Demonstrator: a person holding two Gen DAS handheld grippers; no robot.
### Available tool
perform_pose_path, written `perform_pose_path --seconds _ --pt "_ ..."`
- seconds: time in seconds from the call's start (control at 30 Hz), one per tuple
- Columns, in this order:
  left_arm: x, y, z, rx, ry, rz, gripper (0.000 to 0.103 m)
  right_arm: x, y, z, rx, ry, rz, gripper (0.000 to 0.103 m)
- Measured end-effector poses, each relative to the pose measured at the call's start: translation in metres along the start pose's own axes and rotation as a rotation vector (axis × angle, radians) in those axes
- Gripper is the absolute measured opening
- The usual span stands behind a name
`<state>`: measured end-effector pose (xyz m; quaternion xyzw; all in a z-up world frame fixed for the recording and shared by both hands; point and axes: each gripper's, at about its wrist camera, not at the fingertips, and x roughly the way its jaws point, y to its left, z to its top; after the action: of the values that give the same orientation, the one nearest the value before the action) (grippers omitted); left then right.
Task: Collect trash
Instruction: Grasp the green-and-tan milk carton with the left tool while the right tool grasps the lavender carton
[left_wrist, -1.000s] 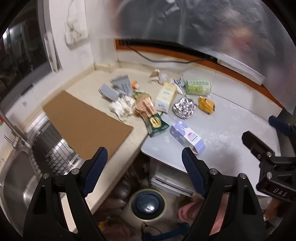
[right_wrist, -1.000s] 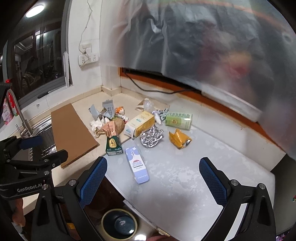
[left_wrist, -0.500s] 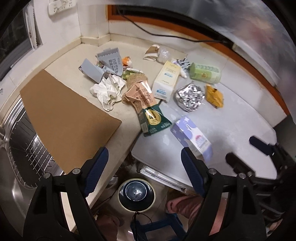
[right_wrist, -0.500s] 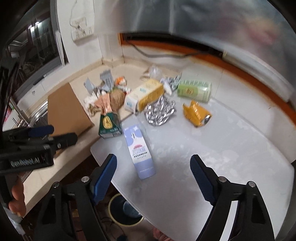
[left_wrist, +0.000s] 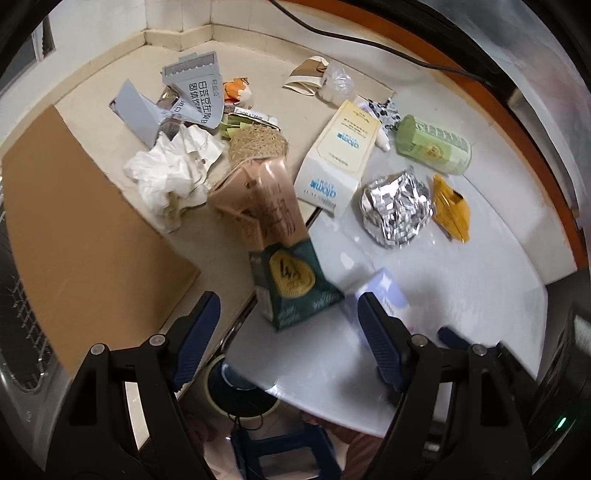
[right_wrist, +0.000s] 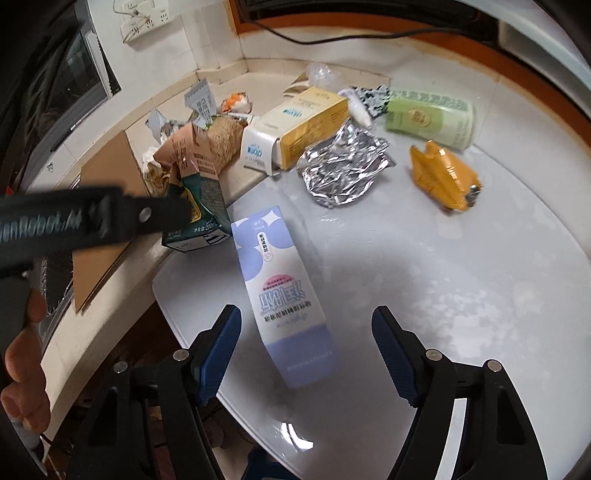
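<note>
Trash is strewn over a counter corner. My left gripper (left_wrist: 286, 310) hangs open above the counter's front edge, with a dark green drink carton (left_wrist: 291, 284) lying just ahead between its fingertips, untouched. My right gripper (right_wrist: 306, 321) points down over a lilac carton (right_wrist: 280, 295) that lies flat on the white board. Its jaws are closing with the carton's near end between them, and the pads stand clear of it. Farther back lie crumpled foil (right_wrist: 343, 173), a yellow wrapper (right_wrist: 443, 177), a green pack (right_wrist: 428, 118) and a cream box (right_wrist: 295, 125).
A brown cardboard sheet (left_wrist: 81, 229) covers the counter on the left beside a sink rack (left_wrist: 14, 295). Crumpled white tissue (left_wrist: 173, 173) and grey card scraps (left_wrist: 195, 92) lie near the corner. A round bin (left_wrist: 236, 387) stands on the floor below the counter edge.
Both grippers have come down and forward toward the trash. The right jaws have narrowed around the lilac carton, and the left gripper now sits over the green carton.
</note>
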<state>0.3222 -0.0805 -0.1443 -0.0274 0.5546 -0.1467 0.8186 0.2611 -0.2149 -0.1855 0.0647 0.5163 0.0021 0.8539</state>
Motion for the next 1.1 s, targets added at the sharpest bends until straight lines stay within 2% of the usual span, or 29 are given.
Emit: perform_pose_path --seconds 0.1,0.2,0.27,0.33,0.4,0.47,0.5,0.6,0.8,1.1 --pt "0.01 0.003 0.008 -0.041 0.0 -0.008 0.075 0.011 0.004 0.002 0.002 0.017 0.009 0.069" --pt "0.023 0.006 0.013 -0.071 0.005 0.006 0.074 0.021 0.004 0.004 0.005 0.032 0.021 0.059" --pt "0.031 0.007 0.014 -0.082 0.008 0.012 0.062 0.022 0.005 0.004 0.003 0.022 0.024 0.055" --pt "0.036 0.008 0.014 -0.091 0.007 -0.014 0.053 0.022 0.006 0.005 -0.006 0.017 0.025 0.045" --pt "0.037 0.007 0.012 -0.096 -0.011 -0.013 0.051 0.021 0.005 0.005 -0.004 0.011 0.029 0.04" --pt "0.035 0.005 0.01 -0.085 -0.033 -0.003 0.046 0.02 0.002 0.004 0.003 0.004 0.033 0.039" --pt "0.034 0.004 0.009 -0.078 -0.041 -0.002 0.039 0.02 0.0 0.002 0.009 -0.001 0.036 0.039" --pt "0.028 -0.001 0.004 -0.047 -0.062 0.011 0.035 0.015 -0.005 -0.003 0.027 -0.014 0.043 0.038" --pt "0.002 -0.015 -0.012 0.016 -0.09 0.01 0.034 -0.003 -0.013 -0.021 0.069 -0.038 0.081 0.035" --pt "-0.073 -0.04 -0.06 0.13 -0.173 0.013 0.034 -0.062 -0.011 -0.049 0.082 -0.11 0.125 0.035"
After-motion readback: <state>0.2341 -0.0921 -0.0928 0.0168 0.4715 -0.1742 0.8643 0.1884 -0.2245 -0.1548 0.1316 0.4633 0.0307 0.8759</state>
